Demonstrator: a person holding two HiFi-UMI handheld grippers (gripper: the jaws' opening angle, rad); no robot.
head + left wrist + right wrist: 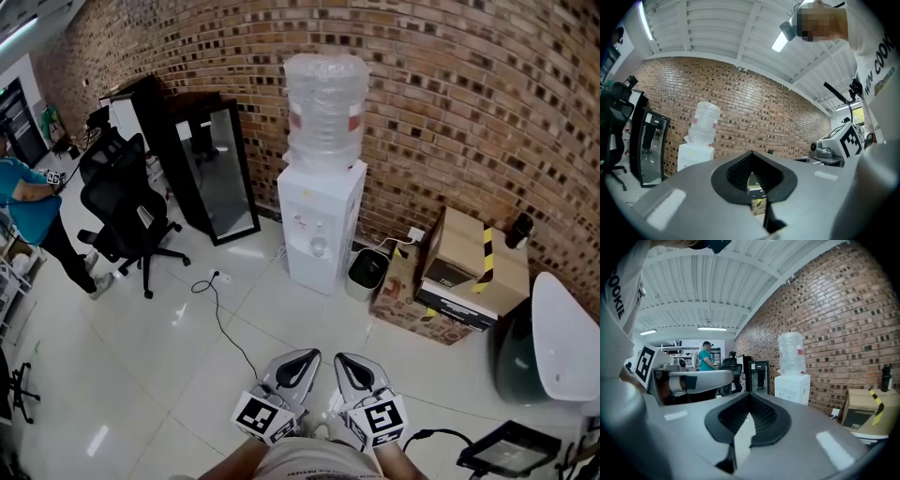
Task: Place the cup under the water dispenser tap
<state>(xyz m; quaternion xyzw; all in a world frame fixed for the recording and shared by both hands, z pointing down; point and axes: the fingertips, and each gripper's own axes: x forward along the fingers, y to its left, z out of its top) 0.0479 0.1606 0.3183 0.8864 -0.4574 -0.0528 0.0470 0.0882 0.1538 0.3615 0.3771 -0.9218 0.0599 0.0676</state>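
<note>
Facing the white floor-standing water dispenser (321, 225), I held my grey left gripper (298, 364) and grey right gripper (352, 366) side by side. Both pairs of jaws were pressed together, gripping nothing.

A brick wall (469, 112) runs across the back. Against it stands a black cabinet with a glass door (220, 173), and farther along its foot are a small dark bin (367, 272) and stacked cardboard boxes (469, 267), one with yellow-black tape. Out from the wall, on the white tiled floor (141, 394), sit a black office chair (122, 202) and a loose black cable (220, 319). A person in a teal shirt (28, 202) stands beyond the chair.
</note>
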